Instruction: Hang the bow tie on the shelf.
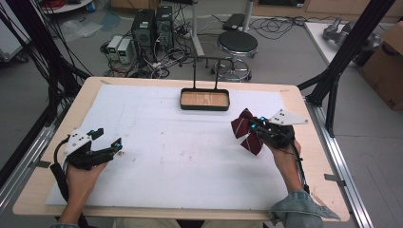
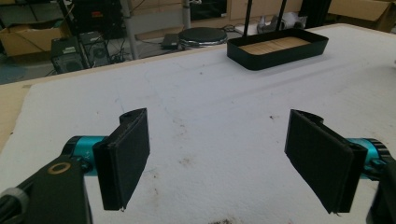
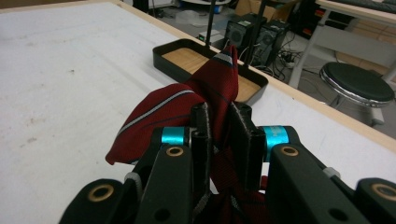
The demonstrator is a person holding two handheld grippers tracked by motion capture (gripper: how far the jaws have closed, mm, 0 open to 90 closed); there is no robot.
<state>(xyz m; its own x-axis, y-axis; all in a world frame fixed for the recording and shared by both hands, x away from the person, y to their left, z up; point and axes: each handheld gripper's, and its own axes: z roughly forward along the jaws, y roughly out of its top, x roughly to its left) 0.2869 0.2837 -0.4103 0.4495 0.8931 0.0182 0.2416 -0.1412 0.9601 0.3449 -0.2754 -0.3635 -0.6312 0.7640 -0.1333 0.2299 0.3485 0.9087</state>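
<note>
Your right gripper [image 1: 255, 127] has its jaws closed down on a dark red tie [image 1: 245, 130] with thin pale stripes. Seen from above, it sits in front of the tray [image 1: 205, 99] and off to its right, near the table's [image 1: 297, 101] right edge. The tie is bunched at the jaws and fans out from them: one flap stands up toward the tray, another hangs lower toward you. In the right gripper view, the tie [image 3: 184, 109] is pinched between the two black pads, with only a narrow gap between them taken up by the cloth. One striped end points up at the tray [image 3: 167, 55], and a folded part droops to the left over the white mat [image 3: 60, 74].

Your left gripper [image 1: 105, 142] is well to the left of the tray and nearer you, low over the mat [image 1: 180, 156], close to its left edge. Its jaws stand wide apart and hold nothing. In the left gripper view, the two pads [image 2: 126, 156] flank a broad stretch of bare, lightly stained mat [image 2: 210, 112].

The tray is a shallow black one with a wooden floor and sits at the far middle of the mat, with a thin black frame rising from its back. In the left gripper view, the tray [image 2: 266, 58] lies ahead and to the right.
</note>
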